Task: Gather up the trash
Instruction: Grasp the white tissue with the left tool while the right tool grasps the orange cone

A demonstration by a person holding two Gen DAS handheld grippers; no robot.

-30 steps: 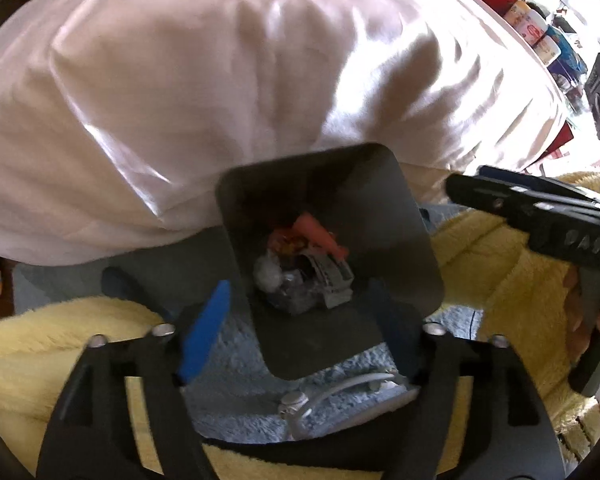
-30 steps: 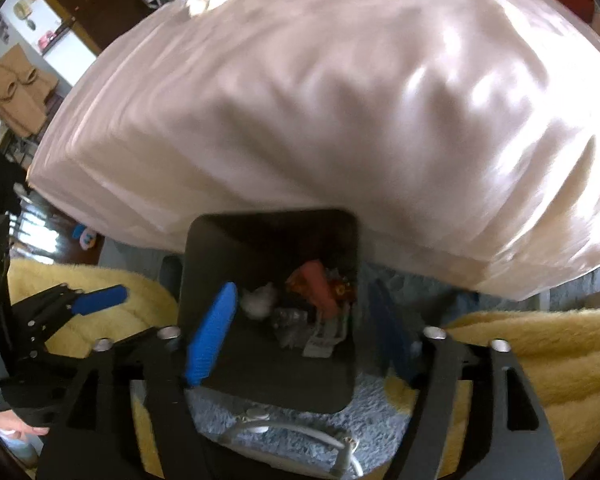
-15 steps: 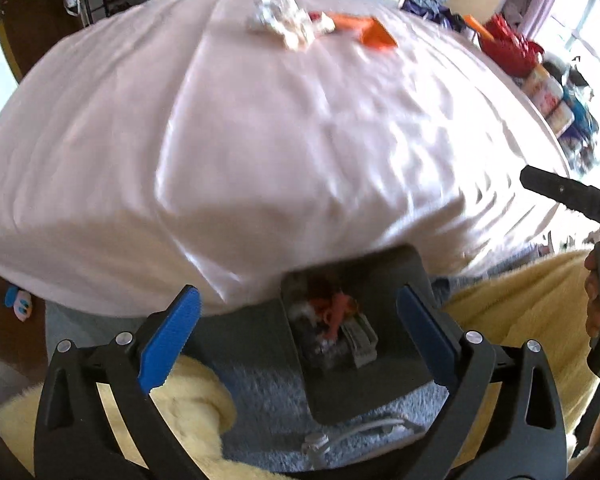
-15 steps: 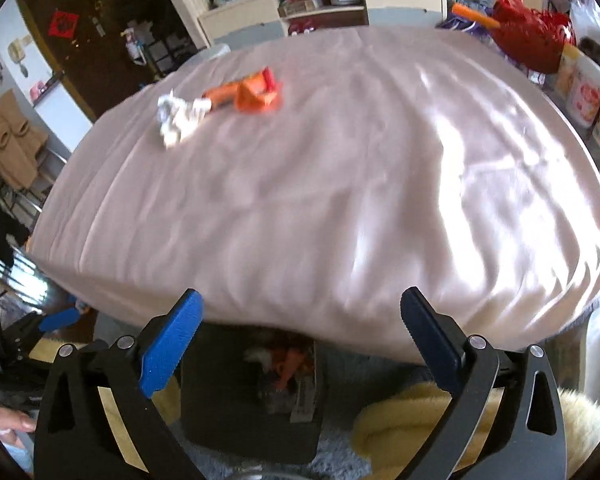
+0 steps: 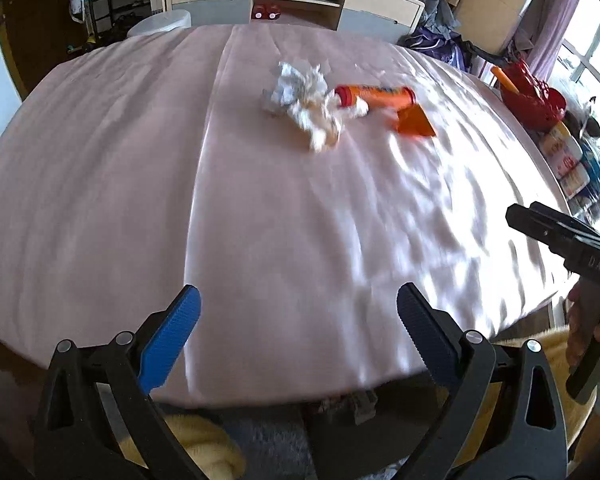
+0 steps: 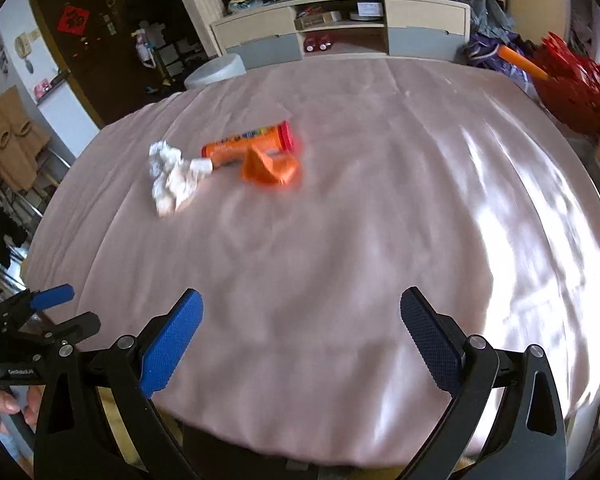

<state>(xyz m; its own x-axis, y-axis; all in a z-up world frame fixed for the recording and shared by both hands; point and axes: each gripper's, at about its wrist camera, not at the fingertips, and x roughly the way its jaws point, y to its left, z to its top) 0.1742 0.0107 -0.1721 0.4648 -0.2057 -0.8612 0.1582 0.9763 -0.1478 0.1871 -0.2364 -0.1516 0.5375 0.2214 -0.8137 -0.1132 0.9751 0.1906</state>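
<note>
1. Trash sits on the pink bed (image 5: pixel 140 184): a crumpled white tissue (image 5: pixel 306 100), an orange tube (image 5: pixel 374 96) with a red cap, and an orange wrapper (image 5: pixel 414 122).
2. All three bunch together, tissue touching the tube's end, wrapper just beside the tube.
3. Left gripper (image 5: pixel 298 312): jaws have just been opening and now stand wide apart, nothing between them, only sheet.
4. Right gripper (image 6: pixel 300 314): jaws likewise just opened to full spread, empty.
5. Trash lies well ahead of both grippers, far side of the bed; from the left view ahead and slightly right, from the right view ahead and left.
6. Dark bin (image 5: pixel 340 420) with scraps peeks out under the bed edge, below the left gripper.
</note>
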